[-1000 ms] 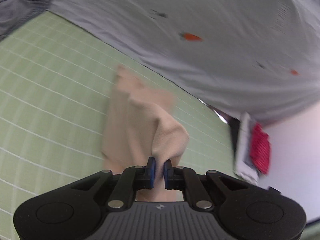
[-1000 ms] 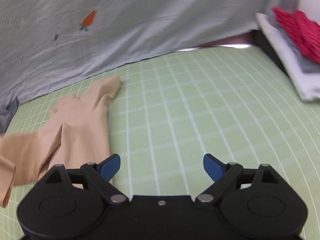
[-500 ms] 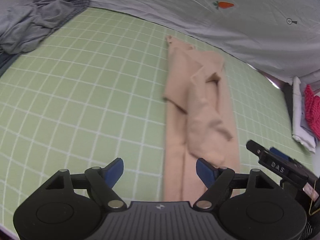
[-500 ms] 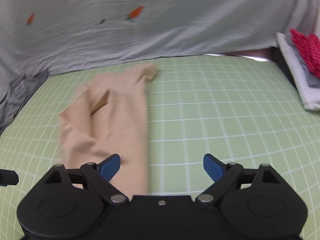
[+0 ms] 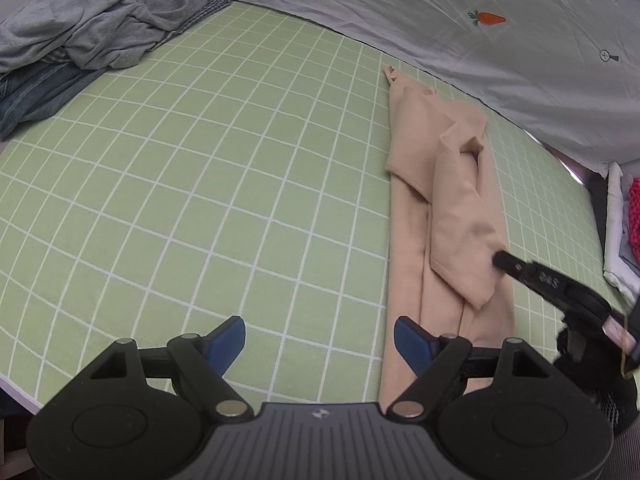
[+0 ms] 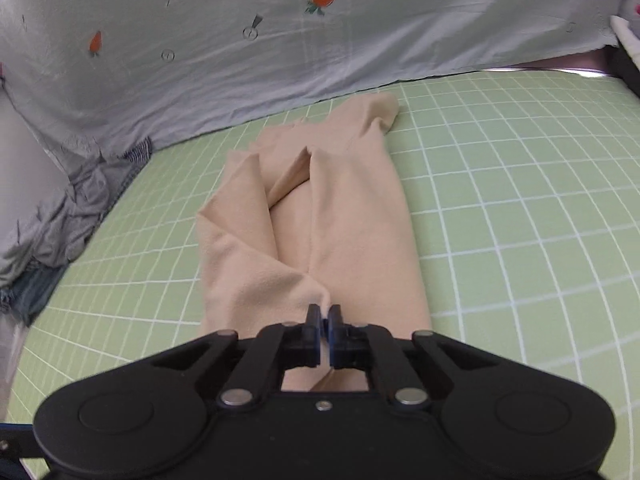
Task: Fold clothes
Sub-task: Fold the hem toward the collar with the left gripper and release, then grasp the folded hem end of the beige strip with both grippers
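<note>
Here the beige garment (image 6: 320, 216) lies in a long narrow strip on the green gridded counter (image 5: 200, 184), its far end near the counter's back edge, where a grey carrot-print sheet (image 6: 280, 40) hangs. The right tool (image 6: 324, 316) has just clamped its jaws and now pinches a raised fold of the beige cloth at the near end. The left tool (image 5: 320, 336) stands released, jaws wide over bare mat beside the garment's edge. Crumpled grey clothes (image 5: 100, 24) sit at the far left corner.

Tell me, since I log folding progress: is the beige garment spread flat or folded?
Partly folded: the beige garment lies as a long narrow strip, sides lapped inward.
</note>
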{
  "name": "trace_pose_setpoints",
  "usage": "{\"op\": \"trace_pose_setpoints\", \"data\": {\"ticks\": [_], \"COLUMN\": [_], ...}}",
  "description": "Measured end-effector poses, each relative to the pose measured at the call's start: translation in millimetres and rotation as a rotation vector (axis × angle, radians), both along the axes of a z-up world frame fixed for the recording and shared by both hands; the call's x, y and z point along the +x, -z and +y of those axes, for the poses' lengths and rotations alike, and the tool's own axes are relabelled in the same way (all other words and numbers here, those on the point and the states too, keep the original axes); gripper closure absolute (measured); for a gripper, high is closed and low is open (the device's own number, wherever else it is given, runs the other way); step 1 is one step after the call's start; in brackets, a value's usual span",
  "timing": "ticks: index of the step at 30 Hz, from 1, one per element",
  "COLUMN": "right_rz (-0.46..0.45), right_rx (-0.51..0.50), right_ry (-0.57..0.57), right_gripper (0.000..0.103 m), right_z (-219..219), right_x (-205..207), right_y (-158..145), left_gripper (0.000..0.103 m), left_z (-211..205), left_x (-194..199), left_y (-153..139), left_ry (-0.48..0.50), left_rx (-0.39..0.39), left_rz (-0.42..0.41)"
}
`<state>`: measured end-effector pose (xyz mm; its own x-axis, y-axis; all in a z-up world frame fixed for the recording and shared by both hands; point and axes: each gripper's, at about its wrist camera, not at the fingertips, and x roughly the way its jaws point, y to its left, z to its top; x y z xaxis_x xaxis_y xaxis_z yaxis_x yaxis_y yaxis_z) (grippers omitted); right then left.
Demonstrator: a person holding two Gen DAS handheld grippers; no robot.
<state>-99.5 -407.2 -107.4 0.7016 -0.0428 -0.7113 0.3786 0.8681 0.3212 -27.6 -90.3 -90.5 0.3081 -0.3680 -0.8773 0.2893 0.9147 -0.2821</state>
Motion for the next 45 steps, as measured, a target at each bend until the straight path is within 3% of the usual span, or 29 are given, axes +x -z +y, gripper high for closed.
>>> {"op": "trace_pose_setpoints", "data": {"ticks": [9, 14, 16, 20, 21, 23, 24, 26, 29, 31, 33, 35, 36, 39, 41, 43, 44, 45], "right_rz": [0.076, -0.02, 0.005, 0.068, 0.065, 0.051, 0.045, 0.037, 0.034, -0.036, -0.168, -0.208, -0.164, 0.036, 0.082, 0.11, 0.119, 0.127], "right_rx": [0.17, 0.319, 0.338, 0.349, 0.37, 0.397, 0.404, 0.421, 0.453, 0.496, 0.634, 0.73, 0.716, 0.526, 0.441, 0.319, 0.253, 0.177], "right_ry": [0.2, 0.238, 0.225, 0.229, 0.234, 0.242, 0.24, 0.231, 0.214, 0.178, 0.175, 0.224, 0.242, 0.227, 0.209, 0.182, 0.17, 0.159], "right_gripper": [0.1, 0.1, 0.098, 0.086, 0.074, 0.058, 0.058, 0.062, 0.101, 0.102, 0.103, 0.103, 0.103, 0.102, 0.099, 0.081, 0.056, 0.037], "right_z": [-3.0, -2.5, -4.2, -4.5, -4.7, -5.1, -5.3, -6.0, -7.0, -5.4, -9.4, -14.3, -15.6, -10.0, -3.7, 2.4, 5.3, 8.7], "right_x": [-111.7, -141.5, -138.3, -132.3, -133.1, -130.9, -128.4, -123.1, -113.6, -116.4, -127.1, -134.8, -135.2, -127.6, -126.2, -120.8, -117.7, -114.4], "right_y": [11.2, -0.5, 1.9, 14.6, 16.9, 19.0, 20.1, 21.8, 24.3, 17.4, 14.3, 18.5, 21.3, 27.7, 22.2, 10.0, 4.3, -0.9], "left_gripper": [0.021, 0.021, 0.021, 0.021, 0.021, 0.021, 0.021, 0.021, 0.021, 0.021, 0.021, 0.021, 0.021, 0.021, 0.018, 0.014, 0.014, 0.014], "left_z": [-34.5, -46.3, -47.3, -46.5, -45.4, -42.4, -40.9, -37.9, -32.3, -29.0, -25.9, -25.2, -25.6, -32.8, -38.0, -44.8, -48.4, -52.3], "left_x": [-13.6, -27.0, -30.3, -34.4, -35.0, -35.5, -35.0, -34.9, -35.8, -35.5, -35.5, -35.8, -36.0, -37.6, -38.1, -37.2, -37.4, -37.4], "left_y": [8.9, 11.3, 13.1, 16.0, 16.0, 16.1, 16.4, 16.6, 15.4, 13.9, 12.5, 13.9, 15.0, 18.4, 20.4, 23.0, 24.8, 26.8], "left_ry": [0.139, 0.197, 0.204, 0.207, 0.206, 0.197, 0.19, 0.179, 0.163, 0.151, 0.139, 0.13, 0.129, 0.151, 0.171, 0.195, 0.209, 0.222], "left_rx": [-0.003, 0.006, 0.01, 0.025, 0.03, 0.034, 0.035, 0.041, 0.048, 0.046, 0.043, 0.049, 0.057, 0.091, 0.105, 0.109, 0.114, 0.119], "left_rz": [0.019, 0.022, 0.028, 0.036, 0.035, 0.034, 0.036, 0.036, 0.03, 0.025, 0.021, 0.025, 0.026, 0.023, 0.021, 0.018, 0.016, 0.013]}}
